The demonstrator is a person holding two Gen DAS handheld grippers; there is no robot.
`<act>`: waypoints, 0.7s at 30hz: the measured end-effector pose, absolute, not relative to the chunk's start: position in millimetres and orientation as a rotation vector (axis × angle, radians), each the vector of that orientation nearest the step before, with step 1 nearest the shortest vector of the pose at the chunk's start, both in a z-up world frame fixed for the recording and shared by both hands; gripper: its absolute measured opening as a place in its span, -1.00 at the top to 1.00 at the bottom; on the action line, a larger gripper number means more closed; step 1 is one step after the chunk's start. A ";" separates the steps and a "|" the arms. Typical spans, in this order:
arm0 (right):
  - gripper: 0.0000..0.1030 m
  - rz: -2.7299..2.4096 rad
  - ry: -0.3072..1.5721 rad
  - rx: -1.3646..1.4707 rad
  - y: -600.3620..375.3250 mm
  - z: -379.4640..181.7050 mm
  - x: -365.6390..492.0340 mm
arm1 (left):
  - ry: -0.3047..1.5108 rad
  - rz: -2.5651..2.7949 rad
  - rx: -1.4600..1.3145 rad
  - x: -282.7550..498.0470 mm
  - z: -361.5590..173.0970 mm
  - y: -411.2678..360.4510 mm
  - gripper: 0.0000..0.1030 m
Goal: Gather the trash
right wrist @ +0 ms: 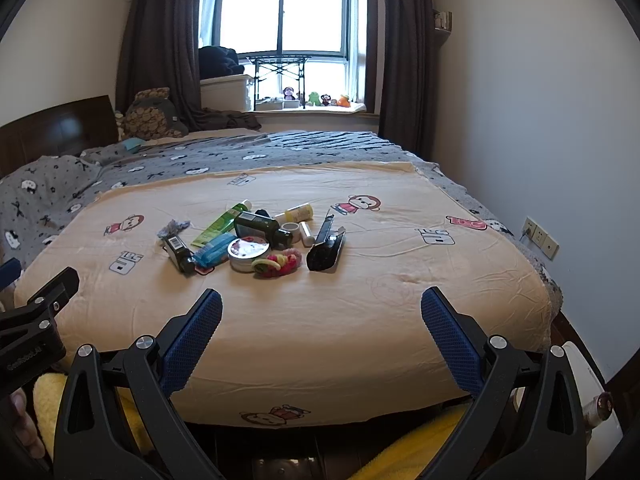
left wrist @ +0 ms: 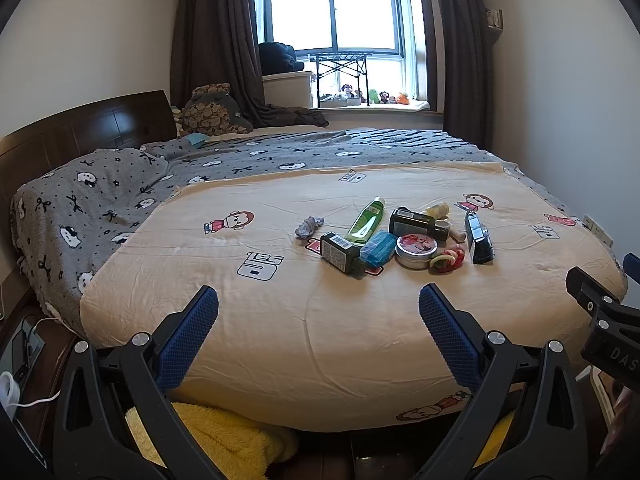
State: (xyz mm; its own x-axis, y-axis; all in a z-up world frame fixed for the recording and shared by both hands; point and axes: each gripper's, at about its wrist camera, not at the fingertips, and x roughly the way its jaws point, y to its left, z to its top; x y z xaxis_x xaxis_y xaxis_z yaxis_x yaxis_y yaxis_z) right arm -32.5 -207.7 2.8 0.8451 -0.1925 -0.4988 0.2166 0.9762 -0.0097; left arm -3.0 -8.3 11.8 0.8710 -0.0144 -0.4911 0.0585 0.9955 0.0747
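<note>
A cluster of small items lies mid-bed on the cream sheet point(left wrist: 280, 340): a crumpled grey wad point(left wrist: 309, 227), a green tube point(left wrist: 366, 220), two dark bottles point(left wrist: 340, 253) point(left wrist: 418, 223), a blue packet point(left wrist: 378, 249), a round tin point(left wrist: 415, 251), hair ties point(left wrist: 448, 259), a black pack point(left wrist: 478, 238). The same cluster shows in the right wrist view: wad point(right wrist: 173, 229), tin point(right wrist: 248, 254), black pack point(right wrist: 326, 245). My left gripper point(left wrist: 318, 312) is open and empty at the bed's near edge. My right gripper point(right wrist: 321, 312) is open and empty beside it.
A grey patterned blanket point(left wrist: 100, 208) covers the bed's far and left side. A dark headboard point(left wrist: 80, 128) stands at left. A yellow towel point(left wrist: 224, 436) lies under the bed edge. Wall sockets point(right wrist: 540, 236) sit at right. A white bin point(right wrist: 584, 384) stands low right.
</note>
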 end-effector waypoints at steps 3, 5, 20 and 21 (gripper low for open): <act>-0.94 -0.221 0.523 0.048 -207.1 2.7 -32.5 | 0.512 -0.037 0.088 -3.2 12.3 -9.3 -0.85; -0.94 -0.223 0.522 0.049 -206.9 2.9 -32.9 | 0.512 -0.037 0.088 -2.8 12.7 -9.6 -0.85; -0.94 -0.229 0.523 0.055 -208.5 3.0 -34.5 | 0.515 -0.038 0.087 -4.6 11.3 -8.2 -0.85; -0.94 -0.229 0.523 0.055 -208.4 3.3 -34.7 | 0.515 -0.039 0.086 -5.0 10.5 -7.0 -0.85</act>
